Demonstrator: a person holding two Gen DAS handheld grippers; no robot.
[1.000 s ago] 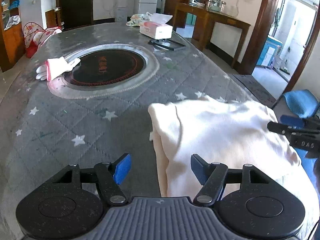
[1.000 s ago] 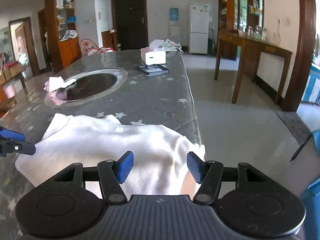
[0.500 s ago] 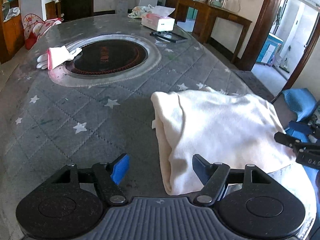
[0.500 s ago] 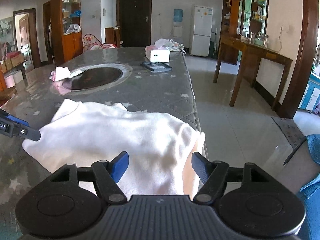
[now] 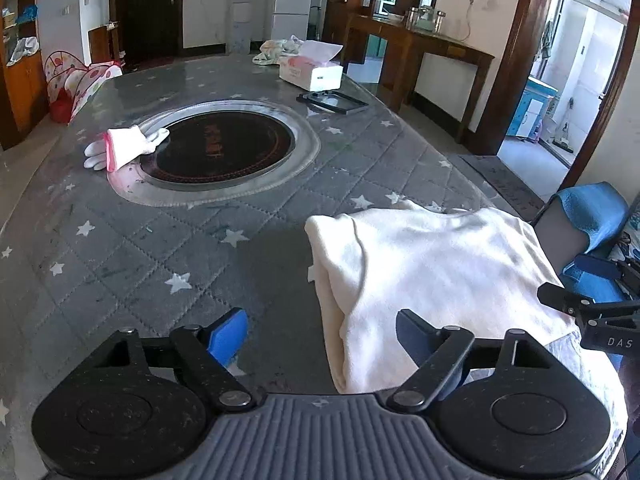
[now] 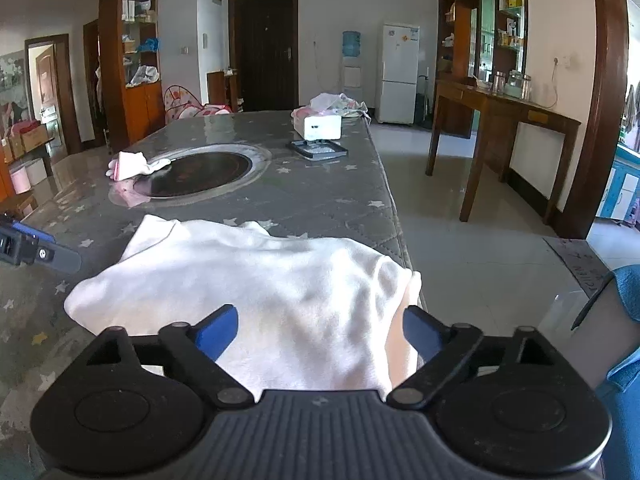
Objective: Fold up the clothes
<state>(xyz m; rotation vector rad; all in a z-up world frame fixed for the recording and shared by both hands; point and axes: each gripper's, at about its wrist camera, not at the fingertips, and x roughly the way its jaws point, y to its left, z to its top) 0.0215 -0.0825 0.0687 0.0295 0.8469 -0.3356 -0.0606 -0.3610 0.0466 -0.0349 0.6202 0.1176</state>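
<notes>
Grey starry table, cream top folded at its edge. Both grippers opening, gripping nothing; I'd square the edges before refolding.

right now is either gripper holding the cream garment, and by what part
Nothing is held. The left gripper and right gripper both have jaws opening, pads clear of the folded cream garment, which lies loose on the table.

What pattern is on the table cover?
Grey quilted table cover with small white stars, clearest in the left wrist view.
</notes>
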